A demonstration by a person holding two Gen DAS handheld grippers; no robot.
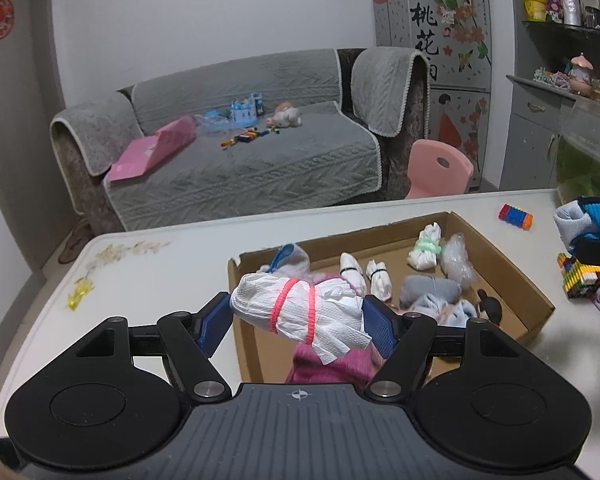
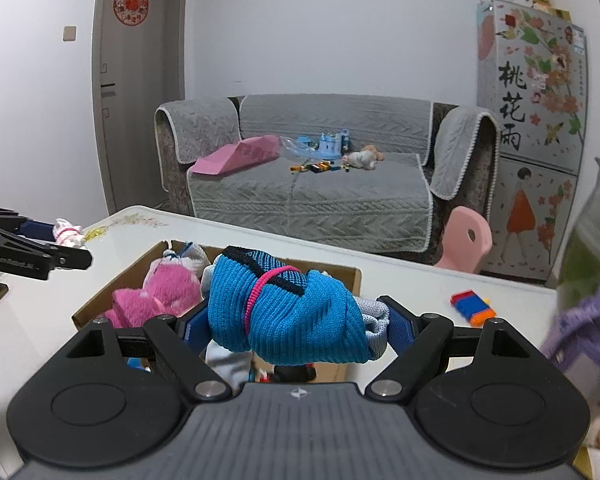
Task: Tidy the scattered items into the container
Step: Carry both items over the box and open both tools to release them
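Left gripper (image 1: 298,322) clamped on white bundle (image 1: 300,312), long axis crosswise btw fingers, over cardboard box (image 1: 512,276). Right gripper (image 2: 290,326) clamped on blue bundle (image 2: 288,316), also lying crosswise.

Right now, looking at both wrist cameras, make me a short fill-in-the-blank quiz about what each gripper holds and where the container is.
1. The left gripper grips a white tissue bundle tied with ____ bands.
2. The right gripper grips a rolled knit bundle that is mostly ____.
3. The container is an open ____ box on the white table.

Missing words: pink; blue; cardboard
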